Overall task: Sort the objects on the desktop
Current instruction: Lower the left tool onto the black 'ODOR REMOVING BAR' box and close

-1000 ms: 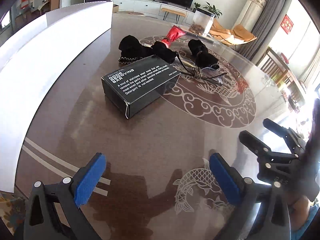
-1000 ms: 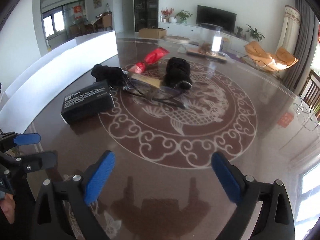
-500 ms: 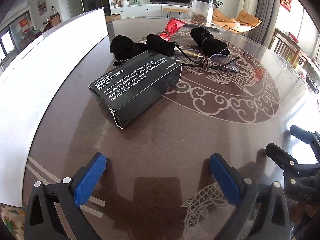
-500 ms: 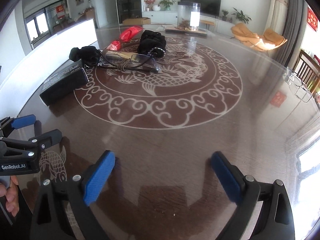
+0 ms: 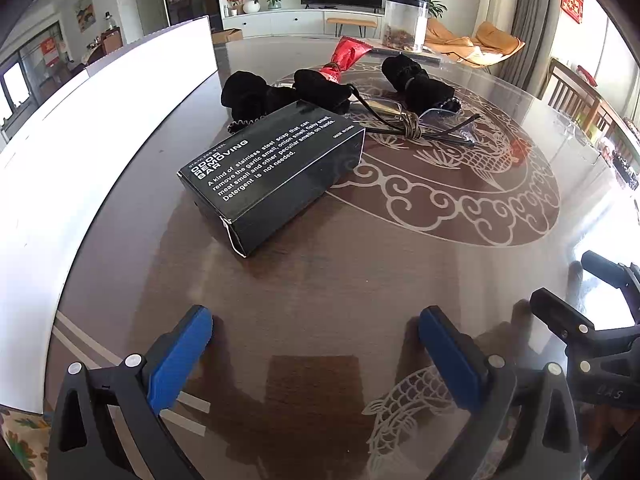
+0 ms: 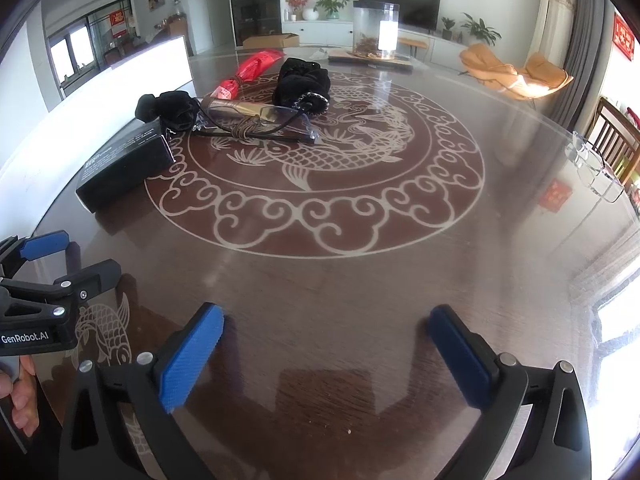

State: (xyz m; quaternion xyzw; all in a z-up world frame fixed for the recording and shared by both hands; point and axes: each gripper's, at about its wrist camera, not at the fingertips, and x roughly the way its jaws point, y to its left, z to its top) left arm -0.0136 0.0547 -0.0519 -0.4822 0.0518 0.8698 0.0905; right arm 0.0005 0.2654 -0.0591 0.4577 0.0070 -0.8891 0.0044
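A black soap box (image 5: 276,168) with white lettering lies on the glass-topped table (image 5: 320,280), ahead of my left gripper (image 5: 316,320), which is open with nothing between its blue pads. Behind the box lie two black pouches (image 5: 256,92) (image 5: 416,78), a red packet (image 5: 348,54) and glasses (image 5: 420,124) tangled with cord. My right gripper (image 6: 326,314) hovers over bare table; its jaws are opening and hold nothing. In the right wrist view the box (image 6: 124,168), pouches (image 6: 172,108) (image 6: 304,80), packet (image 6: 248,72) and glasses (image 6: 256,120) sit far left.
A long white panel (image 5: 100,120) runs along the table's left side. A clear jar (image 6: 376,30) on a wooden board stands at the far edge. Another pair of clear glasses (image 6: 596,168) lies at the right edge. A hand (image 6: 20,392) grips the left tool.
Both wrist views have rolled level and tipped toward the table. The right gripper has sunk a little. The objects on the table have stayed where they were.
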